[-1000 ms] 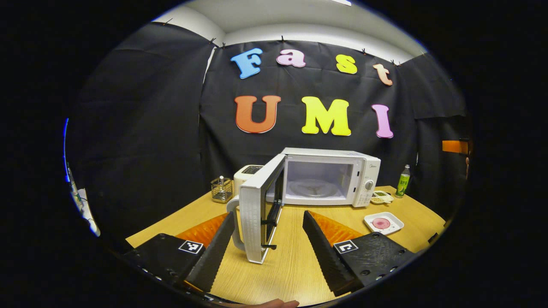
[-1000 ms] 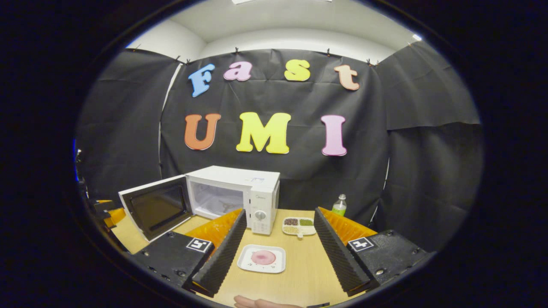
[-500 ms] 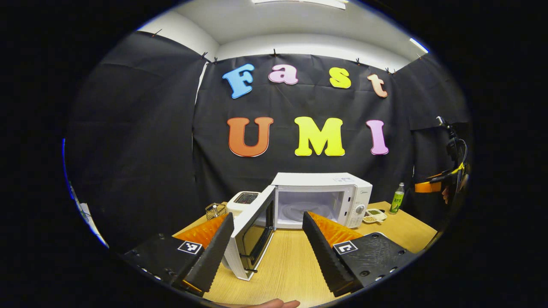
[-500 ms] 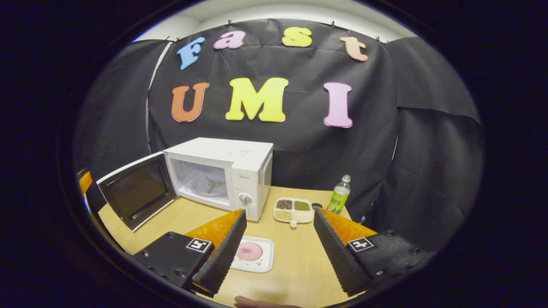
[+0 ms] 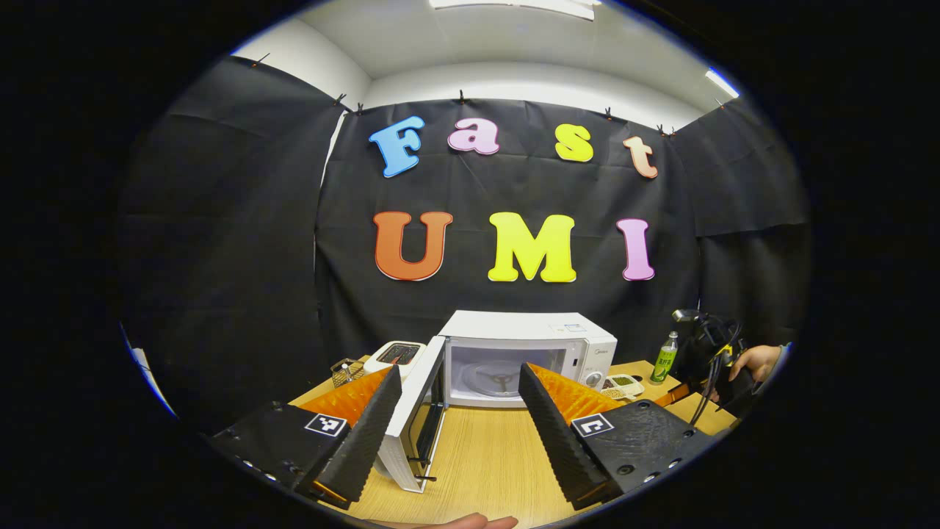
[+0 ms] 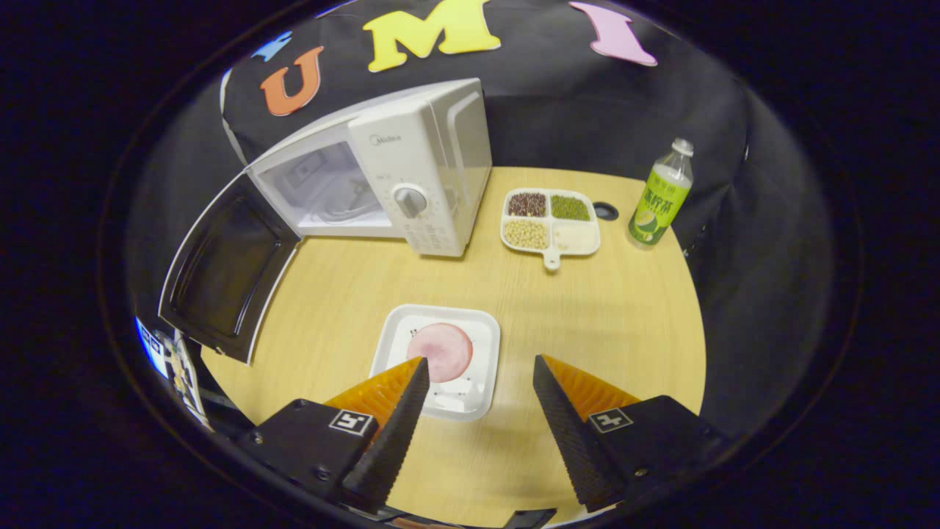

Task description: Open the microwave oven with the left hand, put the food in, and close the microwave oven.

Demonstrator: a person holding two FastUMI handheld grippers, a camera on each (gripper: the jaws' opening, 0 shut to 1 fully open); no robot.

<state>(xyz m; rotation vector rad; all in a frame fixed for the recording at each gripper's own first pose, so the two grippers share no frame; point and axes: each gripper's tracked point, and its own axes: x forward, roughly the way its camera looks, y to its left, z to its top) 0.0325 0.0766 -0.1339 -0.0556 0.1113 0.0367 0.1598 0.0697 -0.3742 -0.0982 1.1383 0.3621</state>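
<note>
Left gripper view: left gripper (image 5: 459, 426) at bottom centre, fingers spread apart, gripping nothing; white microwave (image 5: 529, 349) mid-frame, door (image 5: 418, 411) swung open toward lower left.

Right gripper view: right gripper (image 6: 477, 419) at bottom, fingers apart, empty, above wooden table (image 6: 609, 308); white plate (image 6: 439, 360) with pink food (image 6: 439, 351) just beyond left fingertip.

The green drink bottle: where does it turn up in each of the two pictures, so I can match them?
Left gripper view: the green bottle stands small at right, on the table's far edge, right of the microwave.
Right gripper view: the green bottle stands upper right, just right of the divided snack tray.
Shared landmark: the white microwave, door open.
</note>
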